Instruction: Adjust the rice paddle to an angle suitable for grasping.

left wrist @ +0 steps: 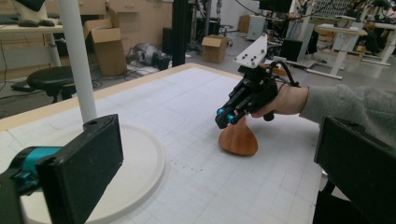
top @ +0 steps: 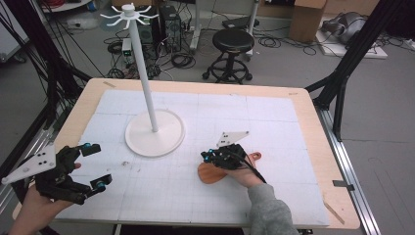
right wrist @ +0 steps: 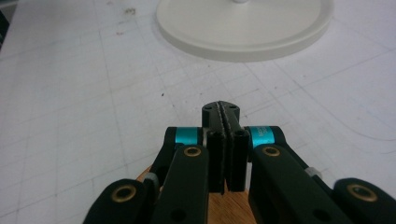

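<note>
Right gripper (top: 209, 155): jaws pressed flat together, pad against pad, nothing between them in the right gripper view; it hangs just over the wooden board.
Right gripper from the other side (left wrist: 224, 116): nose tilted down, tip just above the board's broad end; whether it touches, I cannot tell.
Wooden board (top: 211, 172): a small paddle-shaped piece lying flat on the mat, right under this gripper, its handle running back beneath the hand.
Board, close up (right wrist: 224, 205): a sliver of brown wood below the closed jaws.
Left gripper (top: 96, 166): jaws spread wide and holding nothing; the two black pads stand far apart at the edges of the left gripper view.
White stand (top: 154, 132): round base and tall pole with hooked arms on top, ahead of the right gripper's tip, and close in front of the left one.
Grid mat (top: 274, 127): white, ruled in squares, under everything.
Writing: faint print on the teal collar (right wrist: 261, 135) of the right gripper, too blurred to read.
</note>
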Action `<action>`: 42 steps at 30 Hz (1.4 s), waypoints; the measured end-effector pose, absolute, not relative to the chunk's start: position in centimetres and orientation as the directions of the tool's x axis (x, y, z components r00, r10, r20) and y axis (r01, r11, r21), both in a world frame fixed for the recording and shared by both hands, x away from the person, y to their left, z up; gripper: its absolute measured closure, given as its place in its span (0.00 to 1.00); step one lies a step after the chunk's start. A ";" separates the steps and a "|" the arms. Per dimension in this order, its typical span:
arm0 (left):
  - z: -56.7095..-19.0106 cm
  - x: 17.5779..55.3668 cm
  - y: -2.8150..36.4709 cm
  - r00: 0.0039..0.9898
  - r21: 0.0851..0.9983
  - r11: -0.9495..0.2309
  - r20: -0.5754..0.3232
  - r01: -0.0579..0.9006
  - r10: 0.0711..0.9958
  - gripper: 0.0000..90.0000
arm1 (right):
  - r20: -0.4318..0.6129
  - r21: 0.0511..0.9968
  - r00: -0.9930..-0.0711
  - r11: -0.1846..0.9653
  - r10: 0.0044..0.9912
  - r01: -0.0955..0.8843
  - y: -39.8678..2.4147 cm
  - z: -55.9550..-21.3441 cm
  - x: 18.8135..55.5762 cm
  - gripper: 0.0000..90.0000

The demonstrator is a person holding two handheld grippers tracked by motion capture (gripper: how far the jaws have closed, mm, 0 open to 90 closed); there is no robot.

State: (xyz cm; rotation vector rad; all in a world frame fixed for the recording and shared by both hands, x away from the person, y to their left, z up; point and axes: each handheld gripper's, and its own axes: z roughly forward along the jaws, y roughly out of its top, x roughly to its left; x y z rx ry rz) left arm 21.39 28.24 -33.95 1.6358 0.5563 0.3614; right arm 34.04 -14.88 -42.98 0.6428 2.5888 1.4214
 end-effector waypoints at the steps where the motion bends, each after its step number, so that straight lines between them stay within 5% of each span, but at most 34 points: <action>1: -34.0 21.4 28.2 0.831 0.986 -0.078 -0.083 0.150 0.551 0.02 | 0.100 0.824 -0.904 0.475 0.415 0.309 -14.7 -43.1 34.1 0.99; 42: -34.7 20.2 29.0 0.805 0.981 -0.092 -0.087 0.173 0.587 0.02 | 0.113 0.735 -0.908 0.581 0.404 0.350 -12.5 -44.6 35.8 0.99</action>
